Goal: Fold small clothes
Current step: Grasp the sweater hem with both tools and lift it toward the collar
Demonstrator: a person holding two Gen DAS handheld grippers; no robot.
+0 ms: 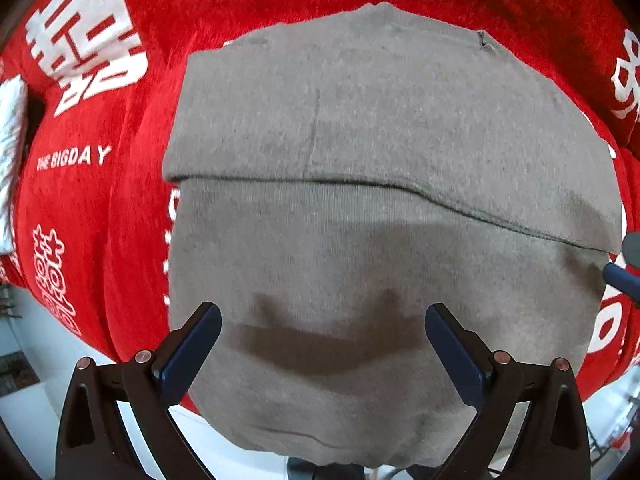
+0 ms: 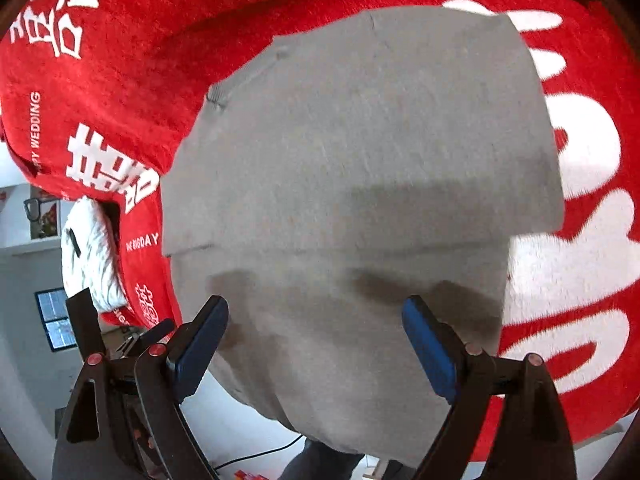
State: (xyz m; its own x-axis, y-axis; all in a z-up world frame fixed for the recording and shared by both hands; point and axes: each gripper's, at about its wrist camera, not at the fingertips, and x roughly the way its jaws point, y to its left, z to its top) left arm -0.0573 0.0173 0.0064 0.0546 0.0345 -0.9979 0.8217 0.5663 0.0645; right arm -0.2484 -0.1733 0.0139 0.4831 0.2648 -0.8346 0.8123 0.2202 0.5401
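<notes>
Grey garment [image 1: 380, 200] lies flat on the red cloth [image 1: 120, 208] that covers the tabletop. The cloth carries white printed characters and short lines of white lettering. The garment is folded over itself: an upper layer ends in a straight edge running across the middle of the piece, and a lower layer extends from under that edge toward the near side, where it drapes over the tabletop's edge. A faint vertical seam shows on the upper layer in the left wrist view.

Left gripper [image 1: 323, 320] hangs above the near part of the garment, pointing down at it. Jaws spread wide, nothing between them; the blue pads [image 1: 192, 344] sit clear of the fabric, and their shadow falls on the grey cloth just ahead of them.

Right gripper [image 2: 316, 316] is tilted down over the same garment from its right side. Its jaws also stand released, wide apart, with only bare fabric showing in the gap. Whether the fingertips graze the cloth I cannot tell; this view is motion-blurred.

A dark blue tip of the right gripper shows at the right edge of the left wrist view, just beside the garment's folded edge.

A white padded item [image 2: 90, 252] lies at the far left of the red cloth, well apart from the garment.
</notes>
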